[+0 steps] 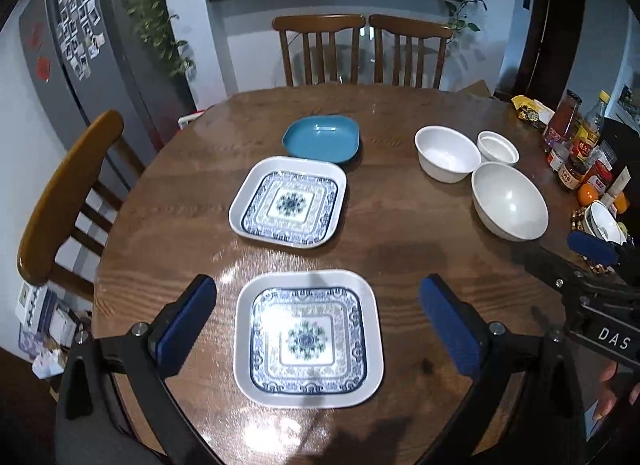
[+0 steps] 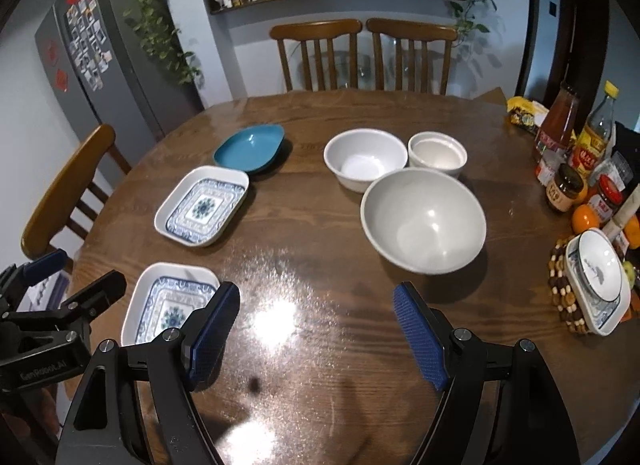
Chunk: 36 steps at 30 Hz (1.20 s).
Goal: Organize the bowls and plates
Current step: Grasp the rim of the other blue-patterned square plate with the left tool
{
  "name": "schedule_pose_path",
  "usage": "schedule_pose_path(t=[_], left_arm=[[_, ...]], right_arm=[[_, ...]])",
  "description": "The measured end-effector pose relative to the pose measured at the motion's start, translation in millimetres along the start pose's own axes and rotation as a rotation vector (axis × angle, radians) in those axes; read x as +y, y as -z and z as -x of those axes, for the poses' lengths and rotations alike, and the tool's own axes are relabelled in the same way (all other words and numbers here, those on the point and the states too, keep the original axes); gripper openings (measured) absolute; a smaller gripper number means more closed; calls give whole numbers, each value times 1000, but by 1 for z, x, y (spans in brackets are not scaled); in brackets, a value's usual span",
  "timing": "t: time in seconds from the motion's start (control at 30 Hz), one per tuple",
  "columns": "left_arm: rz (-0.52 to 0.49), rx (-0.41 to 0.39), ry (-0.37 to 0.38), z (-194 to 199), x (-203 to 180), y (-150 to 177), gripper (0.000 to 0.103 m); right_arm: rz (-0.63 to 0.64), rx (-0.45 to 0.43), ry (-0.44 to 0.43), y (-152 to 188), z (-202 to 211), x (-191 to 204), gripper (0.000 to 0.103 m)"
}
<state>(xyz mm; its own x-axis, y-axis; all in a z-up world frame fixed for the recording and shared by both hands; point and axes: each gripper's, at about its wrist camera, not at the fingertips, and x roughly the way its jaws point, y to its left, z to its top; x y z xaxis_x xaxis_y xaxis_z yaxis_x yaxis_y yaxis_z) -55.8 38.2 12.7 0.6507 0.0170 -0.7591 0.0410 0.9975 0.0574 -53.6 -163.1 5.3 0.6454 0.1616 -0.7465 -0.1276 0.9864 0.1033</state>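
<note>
On the round wooden table [image 1: 400, 233] lie two square blue-patterned plates, a near one [image 1: 308, 339] [image 2: 168, 301] and a far one [image 1: 288, 201] [image 2: 202, 205], with a teal dish [image 1: 322, 138] [image 2: 250, 147] behind them. To the right stand a large grey bowl [image 1: 510, 201] [image 2: 424, 221], a white bowl [image 1: 446, 153] [image 2: 364, 159] and a small white bowl [image 1: 498, 147] [image 2: 438, 153]. My left gripper [image 1: 316, 325] is open and empty, above the near plate, its jaws wider than the plate. My right gripper [image 2: 316, 335] is open and empty over bare table, short of the grey bowl.
Bottles, jars and oranges [image 2: 576, 169] crowd the table's right edge, with a patterned dish on a beaded trivet [image 2: 596, 277]. Wooden chairs stand at the far side [image 1: 360, 49] and the left [image 1: 68, 193]. A fridge [image 1: 80, 45] is at the left.
</note>
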Motion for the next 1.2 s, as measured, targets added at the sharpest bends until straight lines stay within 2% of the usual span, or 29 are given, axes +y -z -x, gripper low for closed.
schedule_pose_path(t=[0.3,0.57,0.73,0.93,1.07,1.2], left_arm=[[-21,-25,-23,-10,12,-23,102],[-35,-7,-60,-39,33,-39,102],[-41,12,-106,-68,51,-49,102],[-36,75,-145,-120,76,-52,102],[-36,129,-140,-153,89,-50,101],[-41,159,-132,-176,95,-50,98]], right_arm=[[13,-24,-4,-21,-5,16,80],[26,-4,-22,-41,-31,39,80],[38,18,-32,-55,-60,54,80],[5,86,-46,-68,-107,63,80],[-11,148,-66,-66,-138,72,80],[-14,169,-74,-63,-158,81,80]])
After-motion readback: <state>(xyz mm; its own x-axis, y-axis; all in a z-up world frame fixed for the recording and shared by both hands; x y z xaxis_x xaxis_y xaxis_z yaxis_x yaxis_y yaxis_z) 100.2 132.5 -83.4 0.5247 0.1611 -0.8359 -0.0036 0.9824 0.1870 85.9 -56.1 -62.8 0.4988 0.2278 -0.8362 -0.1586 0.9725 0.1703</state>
